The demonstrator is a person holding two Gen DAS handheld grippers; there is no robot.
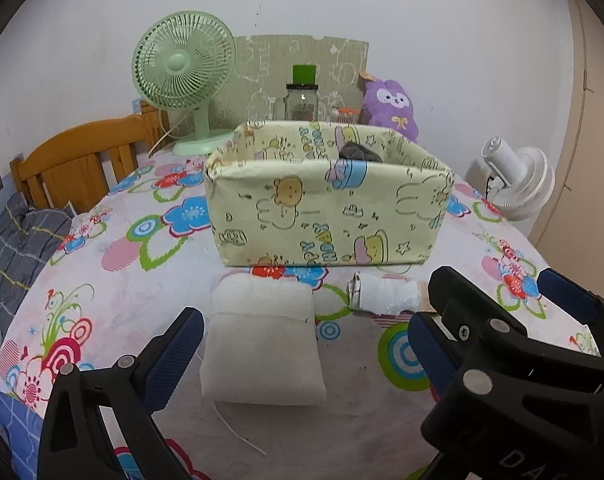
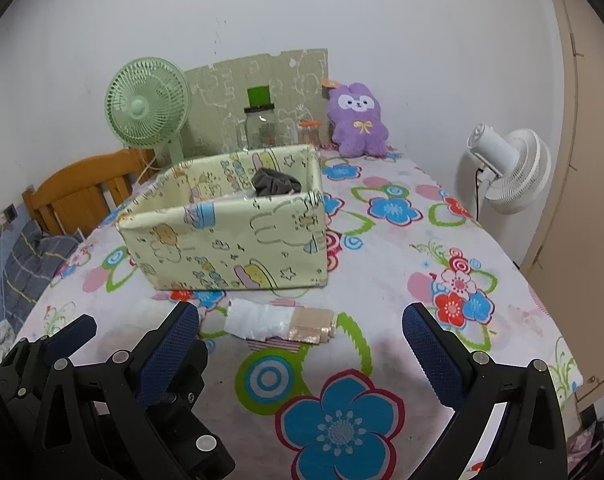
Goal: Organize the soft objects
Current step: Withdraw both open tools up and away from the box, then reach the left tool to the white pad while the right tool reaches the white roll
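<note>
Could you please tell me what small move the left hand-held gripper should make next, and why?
Probably ease the left hand-held gripper forward and down around the white pad. Its jaws are open and empty, the pad lies between them on the bedspread, and the fabric box just behind holds only a grey item.

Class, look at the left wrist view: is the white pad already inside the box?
No: the white pad lies on the tablecloth before the box.

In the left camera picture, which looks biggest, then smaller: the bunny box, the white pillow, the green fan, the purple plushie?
1. Bunny box
2. White pillow and green fan look about alike; the pillow is nearer, so unsure
3. Purple plushie
</note>
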